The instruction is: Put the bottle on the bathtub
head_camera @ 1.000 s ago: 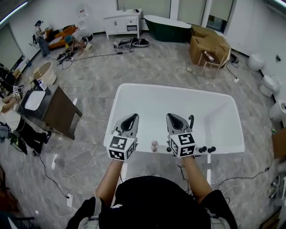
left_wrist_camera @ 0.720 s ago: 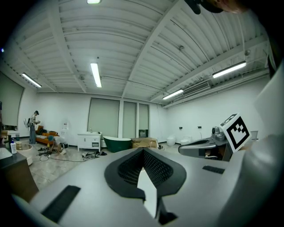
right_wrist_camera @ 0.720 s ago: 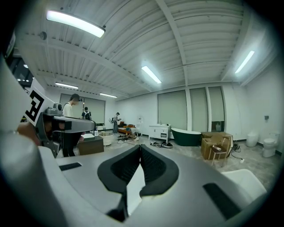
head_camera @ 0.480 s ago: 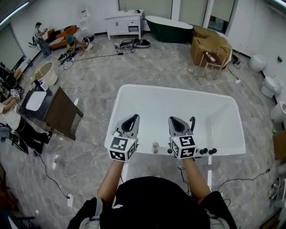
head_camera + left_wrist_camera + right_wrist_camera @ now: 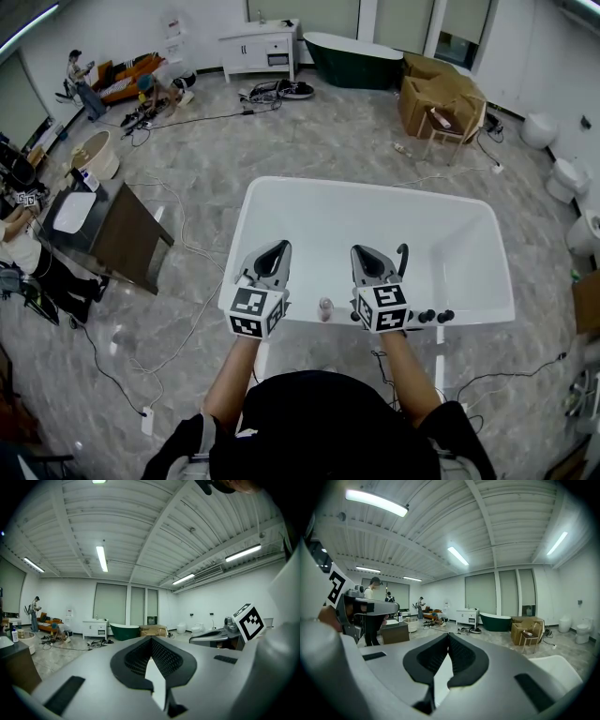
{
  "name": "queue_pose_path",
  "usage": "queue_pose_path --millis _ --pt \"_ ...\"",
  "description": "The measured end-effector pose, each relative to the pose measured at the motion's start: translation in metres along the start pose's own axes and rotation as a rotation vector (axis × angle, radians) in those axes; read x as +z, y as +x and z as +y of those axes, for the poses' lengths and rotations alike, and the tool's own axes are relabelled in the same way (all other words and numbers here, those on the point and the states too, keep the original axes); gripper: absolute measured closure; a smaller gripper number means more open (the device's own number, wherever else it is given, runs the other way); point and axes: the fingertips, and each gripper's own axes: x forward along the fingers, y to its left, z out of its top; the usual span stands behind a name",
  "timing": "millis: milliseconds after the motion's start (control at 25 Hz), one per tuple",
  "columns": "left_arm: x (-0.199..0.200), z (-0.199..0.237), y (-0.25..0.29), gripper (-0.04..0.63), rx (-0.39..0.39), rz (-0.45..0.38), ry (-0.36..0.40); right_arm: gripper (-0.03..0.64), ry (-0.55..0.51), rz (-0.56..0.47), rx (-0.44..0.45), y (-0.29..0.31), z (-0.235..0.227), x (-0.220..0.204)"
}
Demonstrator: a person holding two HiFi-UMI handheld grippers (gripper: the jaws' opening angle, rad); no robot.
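**A:** Grippers first.

**B:** Left gripper (image 5: 273, 256): jaws together, nothing between them. Right gripper (image 5: 372, 259): the same, closed on nothing. Both hang over the near rim of the white rectangular bathtub (image 5: 366, 184), lower centre of the head view.

**A:** Change over the last second?

**B:** Very little. The right gripper has drifted slightly and the left has hardly moved. The small pale bottle (image 5: 324, 307) has stayed where it was, standing on the near rim between the two grippers. It looks upright, and neither gripper touches it.

**A:** Meaning for the task?

**B:** My judgement is that the bottle is placed and released. Only drawing the grippers back remains.

**A:** Surface and room?

**B:** The rim is narrow, flat and glossy, with black tap knobs (image 5: 431, 315) just right of the right gripper. The floor is grey marbled tile (image 5: 309, 141) with loose cables. A dark green bathtub (image 5: 353, 56) and a white vanity cabinet (image 5: 258, 49) stand at top centre, and cardboard boxes (image 5: 436, 89) at upper right.
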Motion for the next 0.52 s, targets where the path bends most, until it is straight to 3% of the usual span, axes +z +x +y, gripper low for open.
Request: queue_pose_path --millis 520 --pt "-0.0022 -0.0045 -0.0049 0.583 0.003 0.004 0.000 0.592 0.004 0.003 0.002 -0.0042 0.0020 -0.0012"
